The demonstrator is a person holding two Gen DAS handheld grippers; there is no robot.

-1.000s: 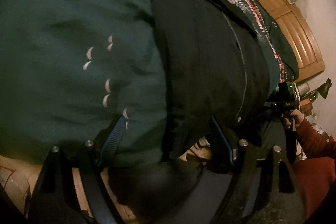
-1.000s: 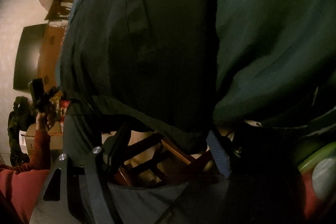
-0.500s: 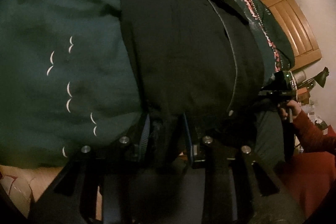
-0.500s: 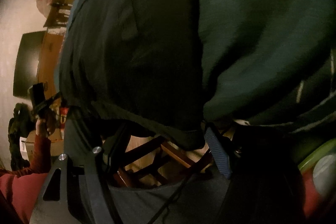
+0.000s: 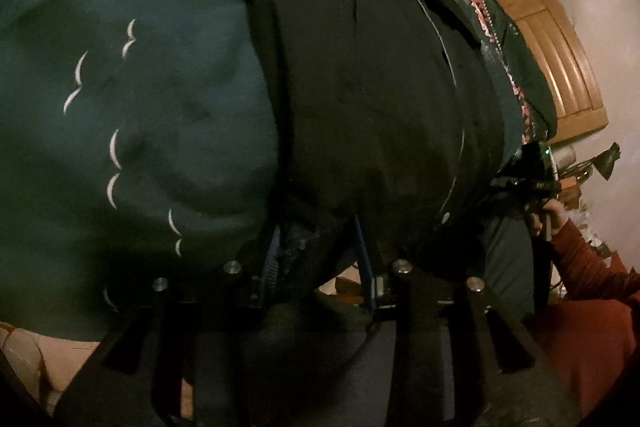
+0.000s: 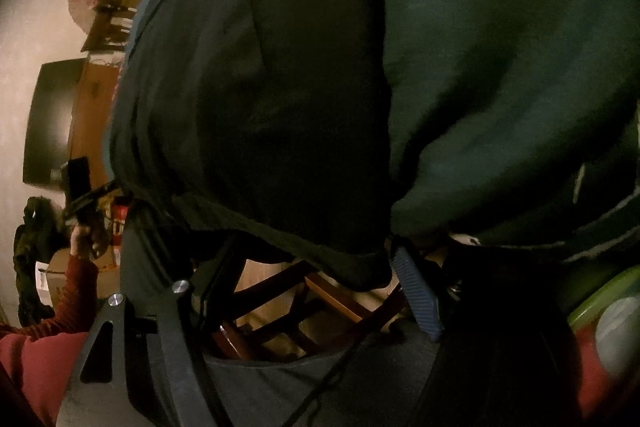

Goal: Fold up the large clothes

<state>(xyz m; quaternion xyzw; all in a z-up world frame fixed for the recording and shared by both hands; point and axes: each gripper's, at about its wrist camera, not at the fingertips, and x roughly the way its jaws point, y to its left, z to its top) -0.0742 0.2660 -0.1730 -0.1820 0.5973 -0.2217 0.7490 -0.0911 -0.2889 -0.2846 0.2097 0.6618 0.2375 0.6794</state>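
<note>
A large black garment (image 5: 360, 99) lies spread on a dark green bedcover (image 5: 120, 87) printed with white crescents. My left gripper (image 5: 320, 251) is shut on the garment's near hem, fabric bunched between the blue pads. In the right wrist view the same black garment (image 6: 260, 99) fills the middle, with the green cover (image 6: 500, 67) to its right. My right gripper (image 6: 308, 259) stands open around the garment's near edge, which hangs between the fingers without being pinched. The right gripper also shows in the left wrist view (image 5: 532, 171), far right, held by a hand in a red sleeve.
A wooden headboard or shutter (image 5: 560, 59) stands behind the bed at right. A wooden chair (image 6: 304, 307) sits below the bed edge. A dark screen (image 6: 52, 127) and cardboard boxes line the left wall. A green tub (image 6: 600, 299) is at lower right.
My left gripper went from wide open to shut on the garment's hem. The right gripper stayed open in about the same place.
</note>
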